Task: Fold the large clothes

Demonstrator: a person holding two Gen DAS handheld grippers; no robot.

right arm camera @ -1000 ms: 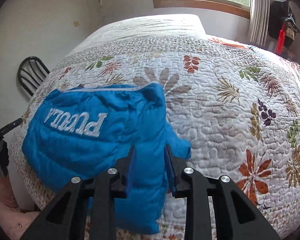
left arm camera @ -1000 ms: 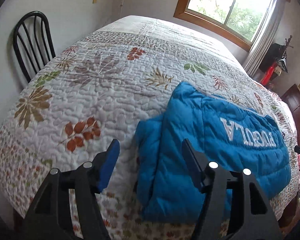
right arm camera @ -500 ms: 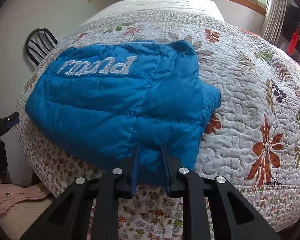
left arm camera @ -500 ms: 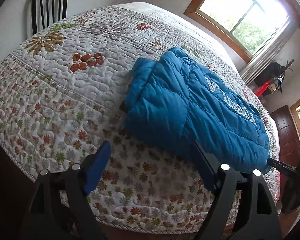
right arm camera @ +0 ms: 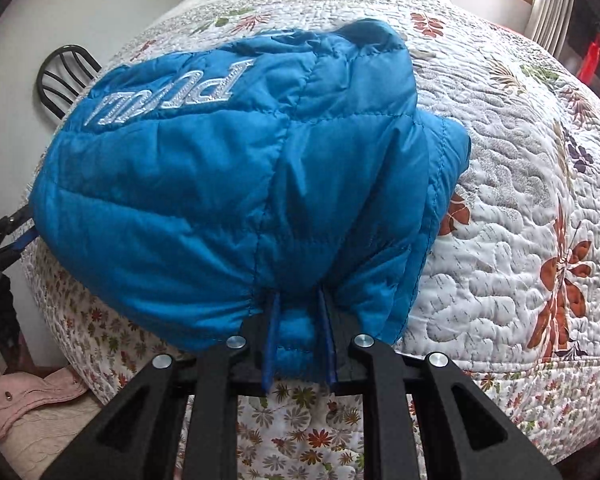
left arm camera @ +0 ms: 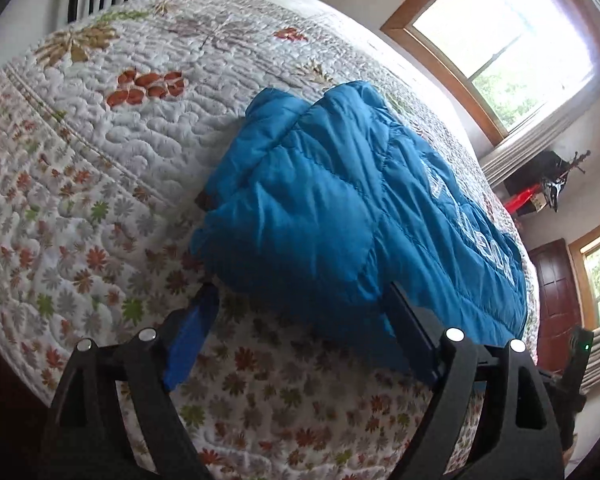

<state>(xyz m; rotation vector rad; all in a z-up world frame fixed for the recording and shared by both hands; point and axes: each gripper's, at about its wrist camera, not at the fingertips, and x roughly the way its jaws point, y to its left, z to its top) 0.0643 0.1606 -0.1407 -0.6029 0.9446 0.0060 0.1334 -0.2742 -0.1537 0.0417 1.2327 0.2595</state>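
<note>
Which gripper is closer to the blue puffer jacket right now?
Right. The right gripper is clamped on the blue puffer jacket's near edge; the left gripper stands open around its other hanging corner, pads not pressing.

both tools [left arm camera: 300, 336] [right arm camera: 298, 334]: black frames, blue pads, silver screws.

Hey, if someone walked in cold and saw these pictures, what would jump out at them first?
The bright blue puffer jacket, lying folded at the near edge of the flowered quilt, white lettering facing up. The right gripper is shut on the jacket's near edge. The left gripper stands wide open at the jacket's other end, pads not pressing it.
</note>
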